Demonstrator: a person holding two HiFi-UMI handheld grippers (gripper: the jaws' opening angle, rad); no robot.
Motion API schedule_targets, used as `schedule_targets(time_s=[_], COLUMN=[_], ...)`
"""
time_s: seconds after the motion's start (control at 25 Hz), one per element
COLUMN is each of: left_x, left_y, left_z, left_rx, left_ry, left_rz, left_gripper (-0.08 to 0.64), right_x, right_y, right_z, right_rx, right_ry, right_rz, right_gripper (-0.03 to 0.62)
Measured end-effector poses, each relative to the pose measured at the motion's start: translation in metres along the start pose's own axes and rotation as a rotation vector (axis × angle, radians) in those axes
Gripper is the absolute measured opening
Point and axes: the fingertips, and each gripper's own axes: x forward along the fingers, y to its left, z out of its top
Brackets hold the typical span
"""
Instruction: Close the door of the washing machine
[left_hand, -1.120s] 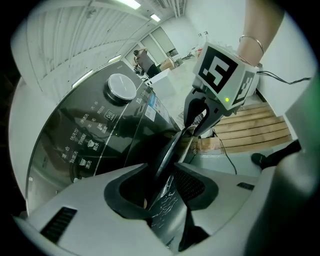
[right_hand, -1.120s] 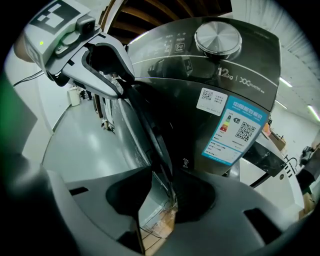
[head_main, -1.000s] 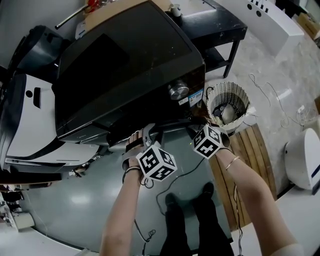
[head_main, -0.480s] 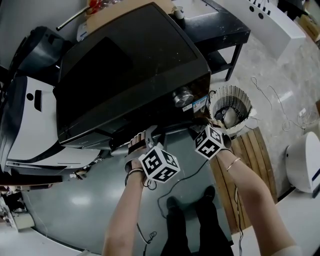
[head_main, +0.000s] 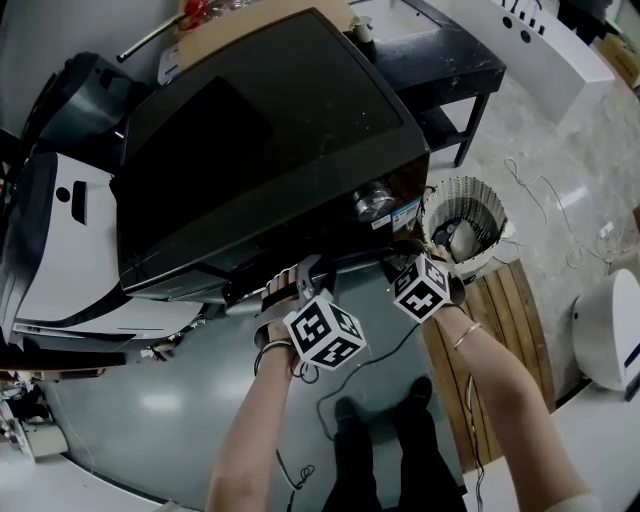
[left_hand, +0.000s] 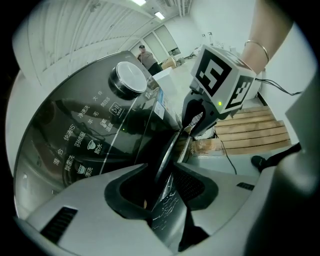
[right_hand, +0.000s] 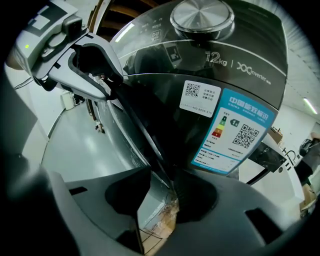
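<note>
Grey floor, basket. L gripper clamps door; R gripper just opening, door between.

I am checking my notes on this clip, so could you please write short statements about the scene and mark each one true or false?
1. The door's edge runs between the jaws of the left gripper and the right gripper. True; the right jaws have just been opening.
2. The left gripper is on the silver knob. False: nothing touches the knob.
3. A round white basket stands on the floor beside the washing machine. True.
4. The washing machine is white. False: it is black.
</note>
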Motion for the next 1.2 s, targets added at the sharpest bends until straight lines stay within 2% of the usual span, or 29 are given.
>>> schedule_targets(time_s=[0.24, 0.44, 0.68, 1.2], left_x=[0.002, 0.001, -0.003, -0.006], left_y=[0.001, 0.001, -0.003, -0.005], left_z=[-0.001, -0.001, 0.000, 0.002], left_rx=[-0.026, -0.034, 0.008, 0.015], left_ry=[0.006, 0.010, 0.015, 0.019], left_rz=[-0.018, 0.005, 0.056, 0.079], left_gripper=[0.174, 0.179, 0.178, 0.181], right_x=[0.002, 0.001, -0.006, -0.018], right_y=[0.000, 0.000, 0.004, 0.001], right_z=[-0.001, -0.001, -0.001, -0.006], right_rx=[0.019, -0.002, -0.049, -0.003], right_ry=[0.009, 0.019, 0.022, -0.003], right_rz=[0.015, 0.013, -0.026, -0.076], right_gripper=[0.156, 0.156, 0.152, 0.150])
